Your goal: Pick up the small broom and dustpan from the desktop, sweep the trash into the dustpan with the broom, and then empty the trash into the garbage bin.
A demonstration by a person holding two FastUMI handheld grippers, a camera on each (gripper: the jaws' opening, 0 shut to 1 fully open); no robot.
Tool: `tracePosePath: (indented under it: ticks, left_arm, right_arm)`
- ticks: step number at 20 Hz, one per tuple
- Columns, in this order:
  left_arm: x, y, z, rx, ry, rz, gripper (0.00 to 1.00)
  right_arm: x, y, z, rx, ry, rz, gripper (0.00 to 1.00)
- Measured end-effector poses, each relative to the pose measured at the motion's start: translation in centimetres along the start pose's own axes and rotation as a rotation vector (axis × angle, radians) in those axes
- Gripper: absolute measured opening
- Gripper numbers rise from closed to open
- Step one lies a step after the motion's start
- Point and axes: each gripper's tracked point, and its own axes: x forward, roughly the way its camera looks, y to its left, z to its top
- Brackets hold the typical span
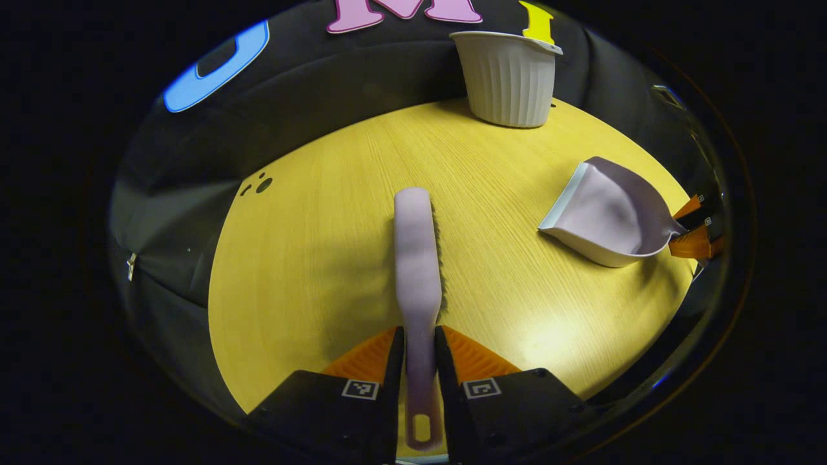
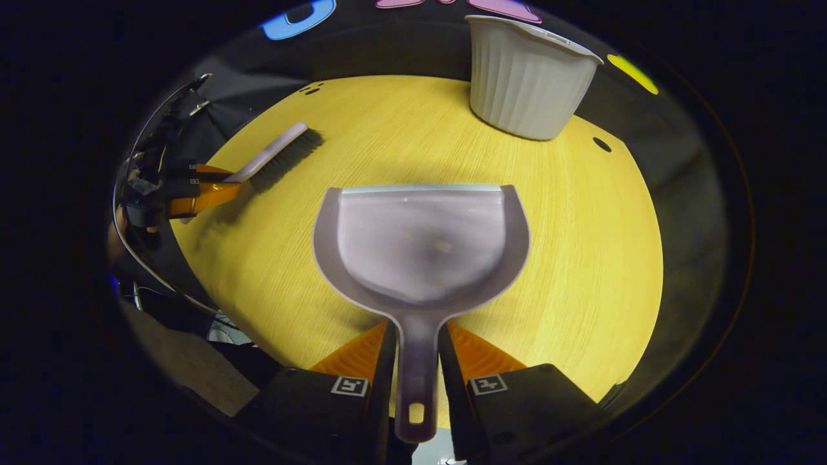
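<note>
My left gripper (image 1: 418, 352) is shut on the handle of a pale lilac small broom (image 1: 417, 252), which points away from me over the yellow table (image 1: 310, 258), dark bristles on its right side. My right gripper (image 2: 417, 352) is shut on the handle of a matching lilac dustpan (image 2: 420, 242); a tiny speck lies inside its scoop. In the left gripper view the dustpan (image 1: 604, 216) sits at the right with the other gripper (image 1: 694, 232) behind it. The right gripper view has the broom (image 2: 278, 155) at the left, held by the other gripper (image 2: 194, 194). A white ribbed garbage bin (image 1: 510, 77) (image 2: 526, 81) stands at the table's far edge.
The round yellow table (image 2: 581, 258) ends close to both grippers, with black cloth wall behind it. Small dark spots (image 1: 258, 186) mark the far left of the tabletop, and one dark spot (image 2: 601, 144) lies right of the bin. Cables and a person's hand (image 2: 139, 213) sit at the left edge.
</note>
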Motion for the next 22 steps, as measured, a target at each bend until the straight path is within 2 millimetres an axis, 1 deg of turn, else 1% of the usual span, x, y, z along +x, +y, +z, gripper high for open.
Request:
tracePosePath:
  ticks: [1, 3, 5, 6, 7, 8, 9, 11, 12, 13, 14, 16, 17, 18, 19, 22]
  left_arm:
    - [-0.9, 0.1, 0.2, -0.008, -0.016, 0.005, 0.33]
    - [-2.9, 0.1, 1.3, -0.027, -0.062, 0.015, 0.33]
    - [-5.4, 0.0, 3.5, -0.051, -0.139, 0.018, 0.33]
    - [-7.4, -0.4, 6.3, -0.076, -0.225, 0.011, 0.33]
    - [-8.8, -0.6, 8.1, -0.092, -0.279, 0.008, 0.33]
    - [-10.5, -0.6, 10.1, -0.107, -0.341, 0.004, 0.33]
    - [-12.5, -0.7, 13.1, -0.125, -0.430, -0.005, 0.33]
    - [-16.4, -1.0, 17.3, -0.146, -0.564, -0.023, 0.33]
    - [-18.5, -1.2, 19.1, -0.148, -0.622, -0.039, 0.33]
    - [-21.9, -1.9, 21.9, -0.149, -0.704, -0.063, 0.33]
    - [-24.1, -2.1, 23.5, -0.162, -0.754, -0.072, 0.33]
    - [-26.1, -2.1, 25.2, -0.194, -0.813, -0.080, 0.33]
    - [-26.9, -1.8, 25.9, -0.208, -0.838, -0.079, 0.33]
    - [-27.6, -1.6, 26.5, -0.212, -0.860, -0.074, 0.33]
    - [-28.0, -1.3, 26.7, -0.208, -0.871, -0.064, 0.33]
    - [-28.5, -0.8, 26.9, -0.196, -0.876, -0.037, 0.33]
  right_arm:
    - [-1.1, 0.2, 0.2, -0.002, -0.018, 0.004, 0.42]
    - [-3.4, 0.3, 1.1, -0.021, -0.068, 0.006, 0.42]
    - [-6.0, 0.4, 3.0, -0.059, -0.150, 0.003, 0.42]
    - [-7.9, 0.9, 5.1, -0.078, -0.228, 0.009, 0.42]
    - [-9.2, 1.2, 6.6, -0.086, -0.281, 0.015, 0.42]
    - [-10.9, 1.5, 8.8, -0.089, -0.352, 0.023, 0.42]
    - [-12.7, 1.8, 10.8, -0.086, -0.417, 0.029, 0.42]
    - [-15.9, 2.0, 14.2, -0.075, -0.536, 0.037, 0.42]
    - [-18.0, 1.8, 16.3, -0.072, -0.603, 0.034, 0.42]
    - [-20.8, 1.0, 18.8, -0.076, -0.692, 0.010, 0.42]
    - [-22.5, 0.6, 20.0, -0.075, -0.743, -0.001, 0.42]
    - [-24.7, 0.2, 21.2, -0.063, -0.811, -0.008, 0.41]
    - [-25.5, 0.0, 22.1, -0.052, -0.840, -0.012, 0.41]
    - [-25.8, -0.3, 22.4, -0.042, -0.857, -0.014, 0.41]
    - [-26.3, -0.6, 22.9, -0.032, -0.871, -0.018, 0.41]
    - [-26.2, -1.3, 22.7, -0.014, -0.885, -0.017, 0.41]
